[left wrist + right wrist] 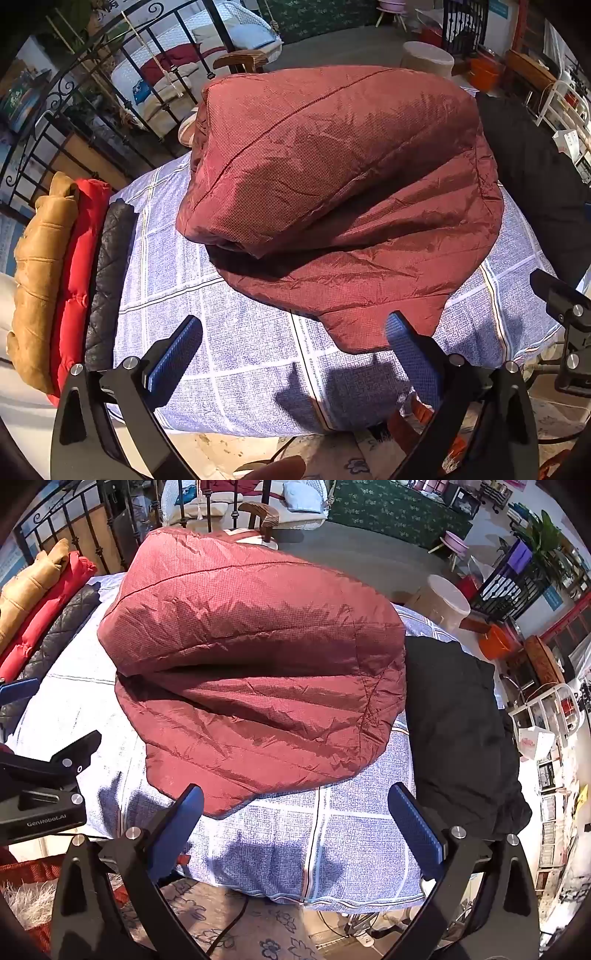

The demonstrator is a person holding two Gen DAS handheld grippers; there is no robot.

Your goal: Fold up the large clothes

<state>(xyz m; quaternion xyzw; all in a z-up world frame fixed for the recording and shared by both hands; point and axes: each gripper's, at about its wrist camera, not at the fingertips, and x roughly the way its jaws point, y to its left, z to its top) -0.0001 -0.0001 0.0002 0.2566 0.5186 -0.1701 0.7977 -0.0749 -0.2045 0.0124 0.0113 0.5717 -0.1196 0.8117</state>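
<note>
A large maroon quilted jacket (332,192) lies folded over on itself on the table with the blue-and-white patterned cloth (221,332); its upper layer is puffed up over the lower layer. It also shows in the right wrist view (251,672). My left gripper (295,332) is open and empty, above the table's near edge, just in front of the jacket's lowest corner. My right gripper (295,805) is open and empty, at the jacket's near hem. The right gripper's body (565,321) shows at the left view's right edge.
A black garment (458,723) lies on the table right of the jacket. A stack of folded tan (40,266), red (79,273) and dark quilted (110,280) jackets lies along the left side. Iron railings, a stool (439,602) and shelves stand beyond. A floral rug (229,915) is below.
</note>
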